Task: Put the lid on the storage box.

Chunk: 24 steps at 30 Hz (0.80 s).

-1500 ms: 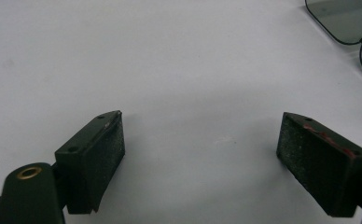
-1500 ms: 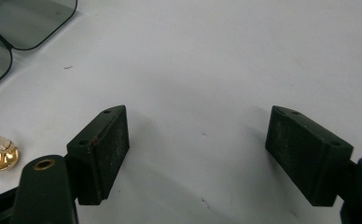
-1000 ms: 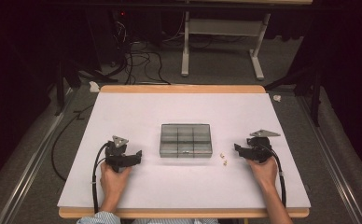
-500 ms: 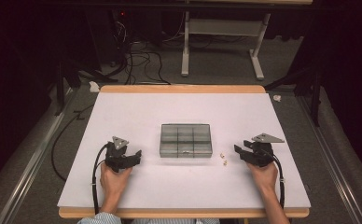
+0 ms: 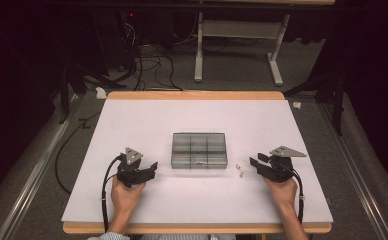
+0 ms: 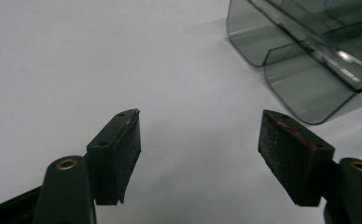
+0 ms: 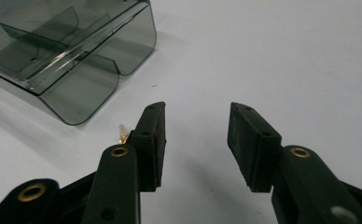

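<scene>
Since the earlier high views, both grippers have drawn slightly inward toward the box, and the jaws of each have just been closing, with nothing between them. Left gripper (image 5: 152,168): jaws apart, empty, over bare white table (image 5: 147,120), just left of the compartment box (image 5: 199,150); its own view shows the box's rounded corner (image 6: 305,70) ahead and to the right. Right gripper (image 5: 255,163): jaws apart, empty, just beside the small pale parts (image 5: 240,170); in its own view one brass-coloured piece (image 7: 122,132) lies on the table outside the left jaw.

Progress, as judged: an early stage. Neither part is picked up, and both lie on the table between box and right gripper; pick-up and placing remain. The box's own contents cannot be told.

Count: two grippers, one smoky clear box of six compartments, two small parts.
</scene>
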Tool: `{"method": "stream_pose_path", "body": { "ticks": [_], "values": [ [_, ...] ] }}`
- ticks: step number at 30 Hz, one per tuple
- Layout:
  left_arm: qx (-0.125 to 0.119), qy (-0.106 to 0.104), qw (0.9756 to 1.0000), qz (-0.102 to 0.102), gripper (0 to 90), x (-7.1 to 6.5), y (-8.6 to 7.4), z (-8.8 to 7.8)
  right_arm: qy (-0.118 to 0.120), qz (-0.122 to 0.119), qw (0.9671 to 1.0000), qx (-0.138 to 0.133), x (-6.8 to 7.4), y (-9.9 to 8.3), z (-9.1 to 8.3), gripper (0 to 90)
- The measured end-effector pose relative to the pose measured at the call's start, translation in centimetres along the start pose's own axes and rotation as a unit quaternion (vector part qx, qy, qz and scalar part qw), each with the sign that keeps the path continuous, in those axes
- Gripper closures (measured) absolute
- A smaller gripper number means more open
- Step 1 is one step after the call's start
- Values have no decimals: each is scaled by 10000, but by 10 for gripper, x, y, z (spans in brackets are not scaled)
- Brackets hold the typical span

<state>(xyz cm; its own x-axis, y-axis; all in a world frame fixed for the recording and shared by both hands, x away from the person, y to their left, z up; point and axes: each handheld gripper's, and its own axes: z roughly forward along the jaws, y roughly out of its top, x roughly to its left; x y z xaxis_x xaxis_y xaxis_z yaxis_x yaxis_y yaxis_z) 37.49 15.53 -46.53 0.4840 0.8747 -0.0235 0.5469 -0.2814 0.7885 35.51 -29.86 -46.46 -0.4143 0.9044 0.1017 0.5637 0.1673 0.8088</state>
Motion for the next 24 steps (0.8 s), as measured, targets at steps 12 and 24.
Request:
{"method": "stream_pose_path", "body": {
  "ticks": [12,24],
  "values": [
    [-312,-494,9983,20,360,-15,7,-10,290,-103,9995,-96,19,0,-3,634],
    [-393,-792,9960,114,433,-27,5,-10,625,-278,9976,-98,37,0,0,692]
  ]
}}
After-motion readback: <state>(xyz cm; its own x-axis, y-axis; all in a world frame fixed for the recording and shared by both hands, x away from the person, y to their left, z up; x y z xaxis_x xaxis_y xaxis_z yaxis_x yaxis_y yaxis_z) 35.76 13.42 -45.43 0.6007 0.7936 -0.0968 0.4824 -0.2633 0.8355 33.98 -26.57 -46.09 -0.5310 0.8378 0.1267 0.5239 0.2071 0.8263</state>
